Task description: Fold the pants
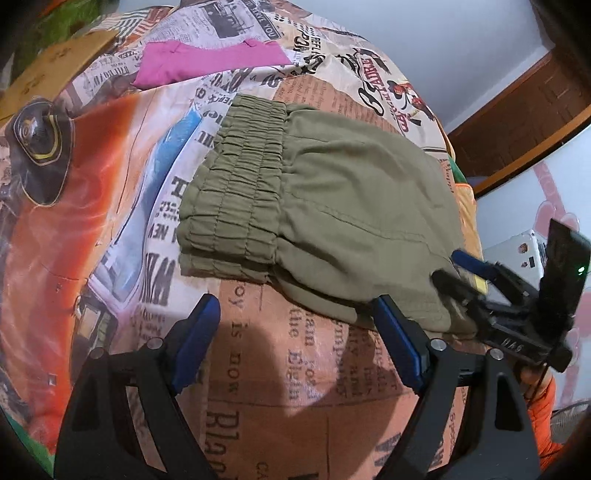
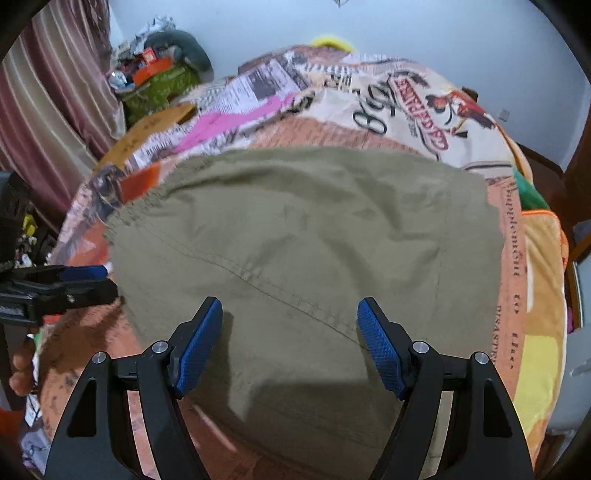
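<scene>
One olive pants point(image 1: 332, 206) folded; one pink garment point(image 1: 210, 62); two grippers, jaws apart.

I see a bed point(image 2: 424, 110) under a newspaper-print cover filling both views. Beyond it rises a plain pale wall point(image 2: 406, 33). Far left of the right tongs hangs a striped curtain point(image 2: 55, 103), with a cluttered green heap point(image 2: 159, 85) beside it. A brown wooden frame point(image 1: 517, 122) stands far right of the left tongs.
</scene>
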A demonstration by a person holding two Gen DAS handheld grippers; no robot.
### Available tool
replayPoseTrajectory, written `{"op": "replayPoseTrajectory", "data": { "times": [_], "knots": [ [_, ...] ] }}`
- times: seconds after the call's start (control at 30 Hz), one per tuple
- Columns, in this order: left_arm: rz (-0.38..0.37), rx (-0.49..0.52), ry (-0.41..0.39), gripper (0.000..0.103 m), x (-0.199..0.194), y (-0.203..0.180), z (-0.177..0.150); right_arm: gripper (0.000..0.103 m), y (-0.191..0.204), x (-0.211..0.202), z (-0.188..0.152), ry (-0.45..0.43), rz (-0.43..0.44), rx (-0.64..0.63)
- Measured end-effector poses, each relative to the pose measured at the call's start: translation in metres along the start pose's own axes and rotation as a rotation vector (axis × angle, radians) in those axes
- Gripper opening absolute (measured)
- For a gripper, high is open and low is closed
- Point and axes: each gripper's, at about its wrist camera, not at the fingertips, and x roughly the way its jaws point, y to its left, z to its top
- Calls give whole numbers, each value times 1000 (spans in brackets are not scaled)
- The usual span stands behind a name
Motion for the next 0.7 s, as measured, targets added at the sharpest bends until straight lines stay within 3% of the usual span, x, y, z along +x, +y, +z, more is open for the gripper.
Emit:
{"op": "replayPoseTrajectory", "data": {
  "times": [0.13,0.37,0.7],
  "knots": [
    [-38,-16,6,90,5,2,5,73,-3,7,-4,34,32,6],
    [-143,-134,30,101,16,15,24,74,-2,9,-6,42,40,-13],
    [-178,-274,20,98,26,33,51,75,-4,9,-6,40,59,-14]
  ]
}}
